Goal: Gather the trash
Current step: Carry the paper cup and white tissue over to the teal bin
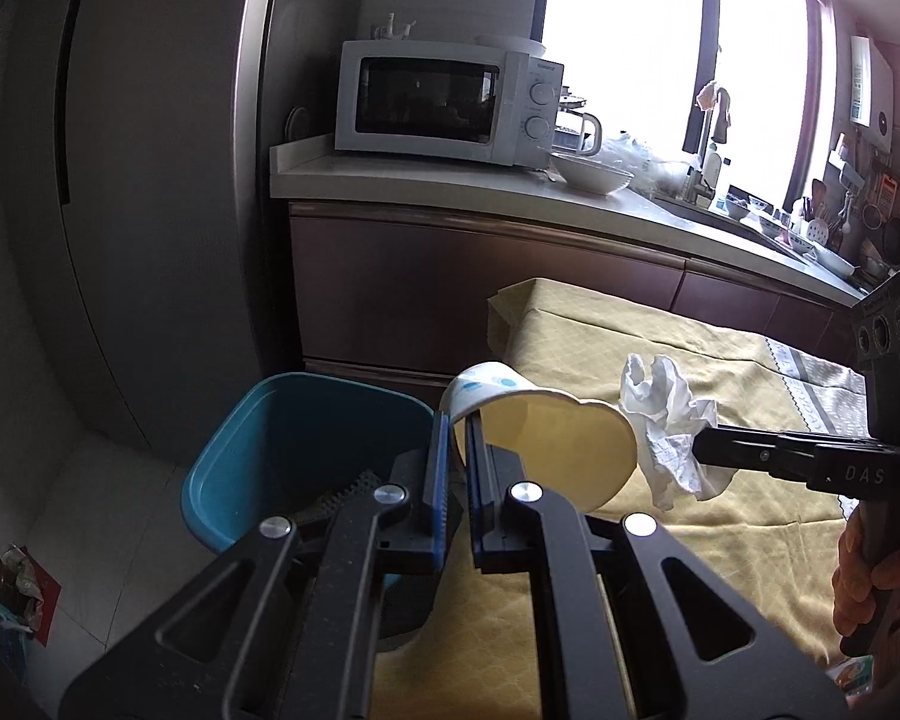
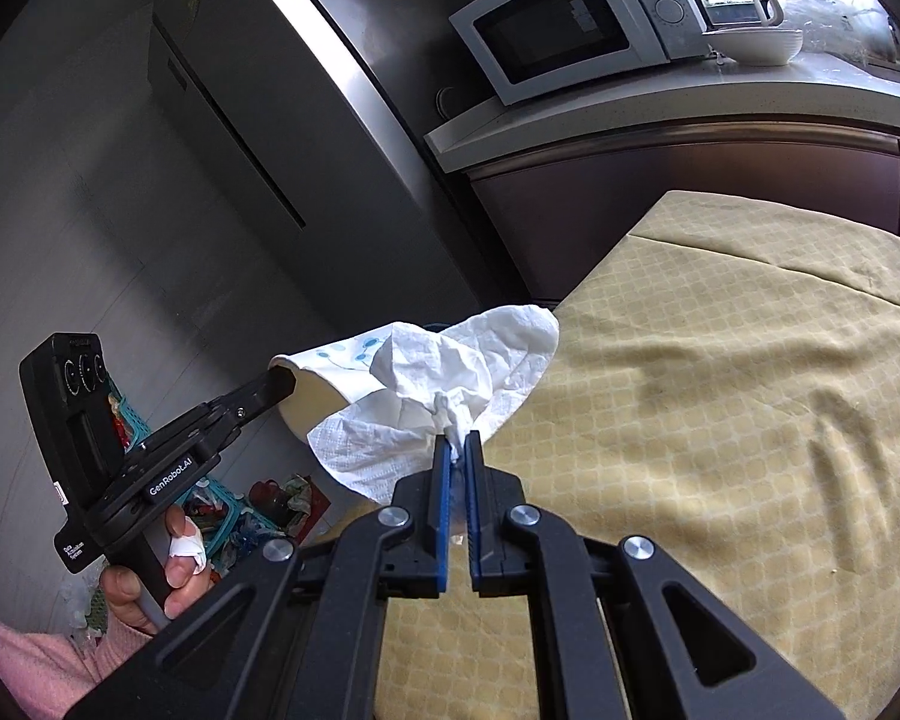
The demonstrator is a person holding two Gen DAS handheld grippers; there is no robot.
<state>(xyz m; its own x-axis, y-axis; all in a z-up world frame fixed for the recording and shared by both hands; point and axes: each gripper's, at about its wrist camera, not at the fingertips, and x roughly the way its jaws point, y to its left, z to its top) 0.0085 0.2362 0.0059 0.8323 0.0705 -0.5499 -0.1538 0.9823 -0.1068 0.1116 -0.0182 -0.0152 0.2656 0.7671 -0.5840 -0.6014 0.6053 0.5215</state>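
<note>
My left gripper [image 1: 457, 420] is shut on the wall of a white paper cup [image 1: 546, 450] with blue dots, held on its side with its mouth toward the camera, at the table's left edge. My right gripper [image 2: 457, 441] is shut on a crumpled white tissue [image 2: 450, 384], held in the air just right of the cup. In the left wrist view the tissue [image 1: 669, 426] hangs from the right gripper [image 1: 705, 450]. In the right wrist view the cup [image 2: 336, 369] sits behind the tissue, held by the left gripper [image 2: 282, 384]. A blue bin [image 1: 282, 450] stands on the floor left of and below the cup.
The table [image 2: 720, 420] wears a yellow patterned cloth. Behind it runs a kitchen counter [image 1: 450, 183] with a microwave [image 1: 444, 102], a bowl [image 1: 591, 174] and a kettle. A tall grey fridge [image 1: 150, 180] stands left. A bag of clutter [image 1: 12, 588] lies on the floor.
</note>
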